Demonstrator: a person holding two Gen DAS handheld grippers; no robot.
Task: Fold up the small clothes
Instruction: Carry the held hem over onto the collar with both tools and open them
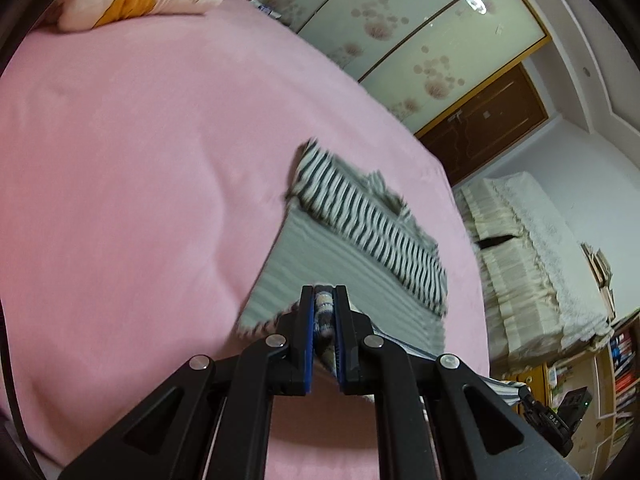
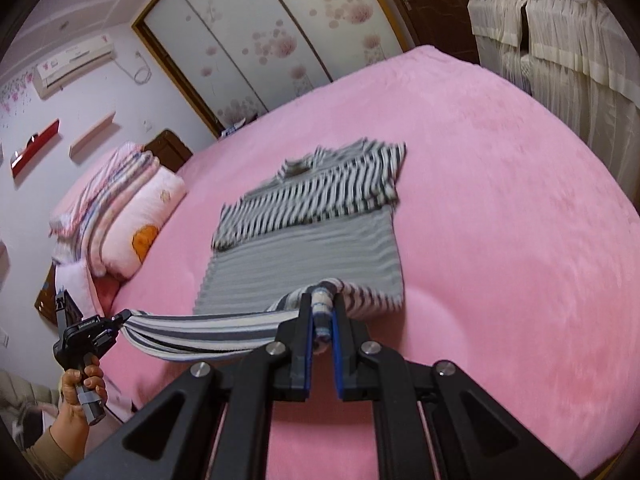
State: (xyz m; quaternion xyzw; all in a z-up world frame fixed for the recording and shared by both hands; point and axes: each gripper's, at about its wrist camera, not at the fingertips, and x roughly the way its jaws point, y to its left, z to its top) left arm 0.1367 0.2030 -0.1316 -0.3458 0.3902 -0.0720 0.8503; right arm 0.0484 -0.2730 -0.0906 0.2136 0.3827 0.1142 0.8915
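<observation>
A small striped shirt (image 2: 304,232) lies at the centre of the frame on the pink bed (image 2: 500,240), its sleeves apparently already folded in across the chest. The hem is lifted: the left claw (image 1: 324,312) is clenched on one bottom corner, the right claw (image 2: 322,312) on the other, the edge stretched between them. Judging by this, the side folds are done and the bottom-to-top fold is under way; laying it down and smoothing remain. Only the right wrist view shows the person's hand (image 2: 82,384) holding the other tool at lower left, plus the pillows (image 2: 132,220). The left wrist view alone shows bookshelves (image 1: 620,360) at lower right.
</observation>
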